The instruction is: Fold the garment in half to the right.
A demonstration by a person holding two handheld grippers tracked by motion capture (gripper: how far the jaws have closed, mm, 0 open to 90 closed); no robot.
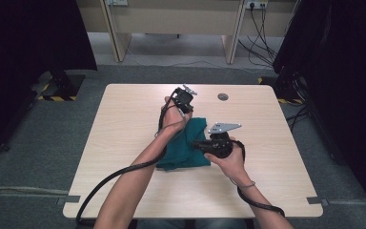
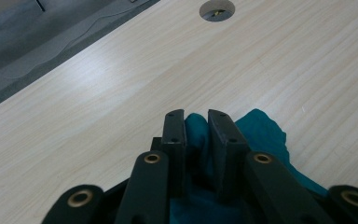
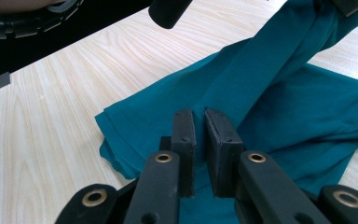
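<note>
While both grippers' fingers pinch the teal cloth, I've got L gripper lifting its far end, R gripper nearer me, cloth's length running between.

A pale wood-grain table takes up the middle of the high view, standing on grey carpet. A round cable hole sits near its far edge, right of centre. A teal cloth lies crumpled just below the frame's centre, one part lifted off the tabletop
</note>
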